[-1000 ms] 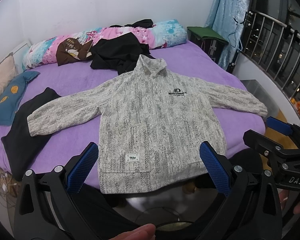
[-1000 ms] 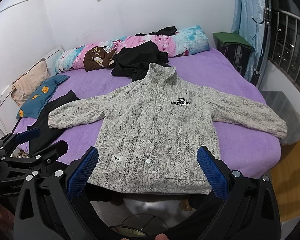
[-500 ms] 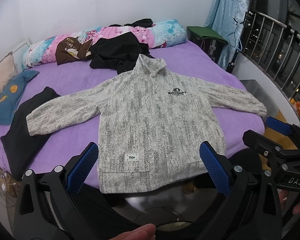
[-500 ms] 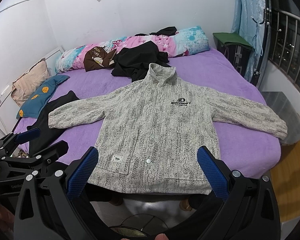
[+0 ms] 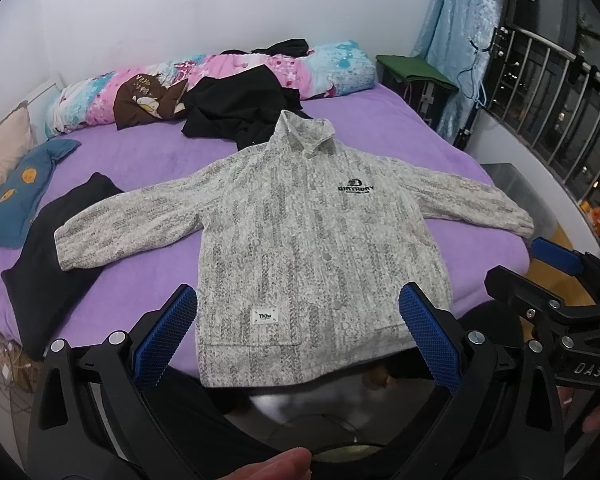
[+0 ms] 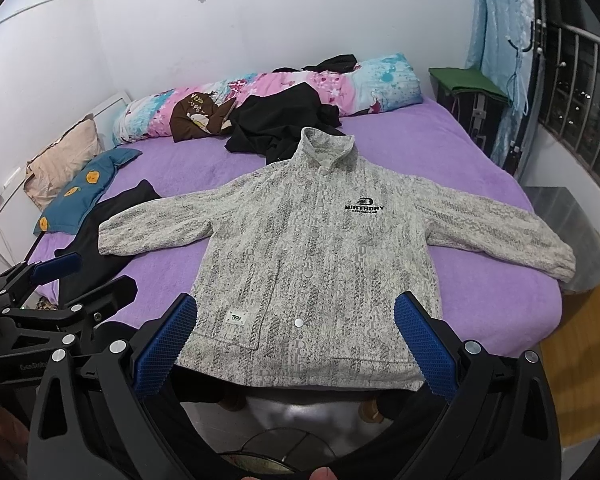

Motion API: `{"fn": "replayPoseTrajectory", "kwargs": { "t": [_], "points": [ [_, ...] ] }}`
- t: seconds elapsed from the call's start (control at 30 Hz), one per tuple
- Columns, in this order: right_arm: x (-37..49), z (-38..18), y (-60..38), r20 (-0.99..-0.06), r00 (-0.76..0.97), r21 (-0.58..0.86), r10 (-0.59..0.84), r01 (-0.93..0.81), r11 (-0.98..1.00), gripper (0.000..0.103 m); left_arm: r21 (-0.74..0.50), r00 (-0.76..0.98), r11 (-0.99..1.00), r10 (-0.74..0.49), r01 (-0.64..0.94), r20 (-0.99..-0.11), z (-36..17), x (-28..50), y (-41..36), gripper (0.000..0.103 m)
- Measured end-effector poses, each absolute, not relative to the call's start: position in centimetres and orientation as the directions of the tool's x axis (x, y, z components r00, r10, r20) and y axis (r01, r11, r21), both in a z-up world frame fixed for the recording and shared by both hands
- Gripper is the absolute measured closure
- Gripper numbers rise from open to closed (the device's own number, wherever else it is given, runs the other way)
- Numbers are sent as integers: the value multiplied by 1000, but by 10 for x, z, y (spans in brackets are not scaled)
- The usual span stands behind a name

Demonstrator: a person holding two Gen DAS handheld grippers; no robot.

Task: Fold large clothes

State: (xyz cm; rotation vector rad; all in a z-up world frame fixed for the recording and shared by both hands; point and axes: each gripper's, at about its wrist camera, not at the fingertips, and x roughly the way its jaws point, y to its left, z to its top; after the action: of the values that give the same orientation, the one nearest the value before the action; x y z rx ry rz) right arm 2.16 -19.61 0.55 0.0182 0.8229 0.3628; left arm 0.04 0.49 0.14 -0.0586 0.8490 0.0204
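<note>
Your two wrist cameras look from the foot of the bed toward the far wall.

Each view looks forward along its own blue pads at the lower frame edge, set back from the purple bed (image 5: 400, 136). Both share the spread grey jacket (image 5: 320, 240) at centre. The right gripper (image 5: 540, 268) shows at your left view's right edge, the left gripper (image 6: 76, 276) at your right view's left edge.
</note>
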Motion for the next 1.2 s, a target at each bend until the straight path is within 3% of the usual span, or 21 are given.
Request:
{"fn": "replayPoseTrajectory", "kwargs": {
  "t": [0.73,0.93,1.2],
  "points": [
    [32,7,-156,-739,602,74,302,-373,925,6,-119,662,990,-37,-79,-749,-13,8,43,6],
    [39,9,-122,-745,600,9,291,-427,904,6,-254,679,963,-127,-91,-723,-22,11,80,6],
    [56,7,-63,-731,599,-41,327,-517,855,6,-489,696,843,-214,-223,-685,-47,23,170,6]
  ]
}}
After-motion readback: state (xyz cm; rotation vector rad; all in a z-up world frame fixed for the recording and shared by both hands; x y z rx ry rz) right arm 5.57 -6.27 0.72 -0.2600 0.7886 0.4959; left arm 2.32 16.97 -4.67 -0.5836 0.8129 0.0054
